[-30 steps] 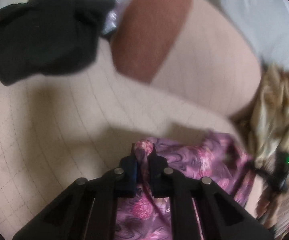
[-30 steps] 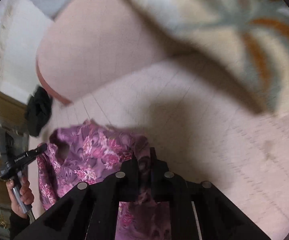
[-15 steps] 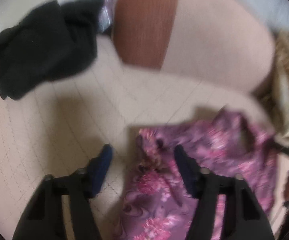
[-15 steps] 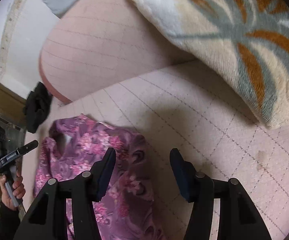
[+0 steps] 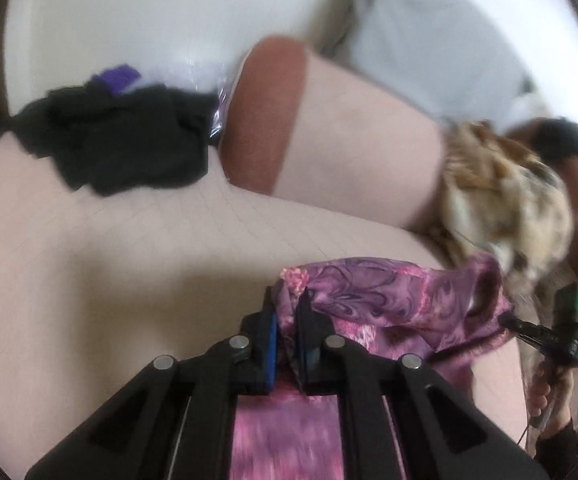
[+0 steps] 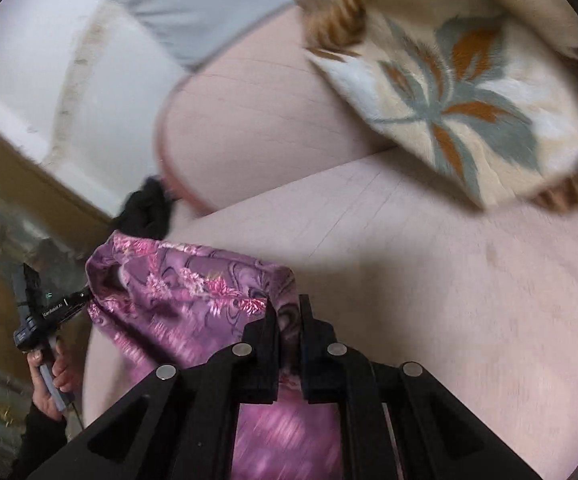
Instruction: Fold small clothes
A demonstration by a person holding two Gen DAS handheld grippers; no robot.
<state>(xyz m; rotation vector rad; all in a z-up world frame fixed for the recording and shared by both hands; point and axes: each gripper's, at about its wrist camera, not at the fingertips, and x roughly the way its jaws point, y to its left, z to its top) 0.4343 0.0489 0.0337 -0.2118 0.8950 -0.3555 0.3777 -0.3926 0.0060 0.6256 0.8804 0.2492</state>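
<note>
L gripper (image 5: 287, 308) is pinched on an upper corner of the purple floral garment (image 5: 389, 300), fingers pressed together w/ a fold of cloth bunched between the blue pads (image 5: 271, 340). R gripper (image 6: 289, 320) does the same on the other upper corner of the garment (image 6: 185, 292), fabric squeezed in the narrow gap btwn its black fingers.

Garment hangs stretched between the two grippers, top edge roughly level, rest draping down below the fingers toward each camera. It sits above the pink quilted cushion (image 5: 109, 260), near its front edge; can't tell if the lower hem touches the seat.

Pose: in the right wrist view the L gripper's body (image 6: 45, 312) shows at far left, held by a bare hand (image 6: 55, 376) wrapped round the handle, gripper pointing in toward the cloth. In the left wrist view the R gripper (image 5: 561, 328) shows at far right w/ a green light on, hand (image 5: 549, 400) below it on the handle. Both tools face each other's side, approx same height.

Around: black clothes pile (image 5: 121, 136) on the seat at back left, a brown and pink backrest cushion (image 5: 329, 140) behind, a beige floral blanket (image 6: 469, 92) at the right end. Both views are motion-blurred.
</note>
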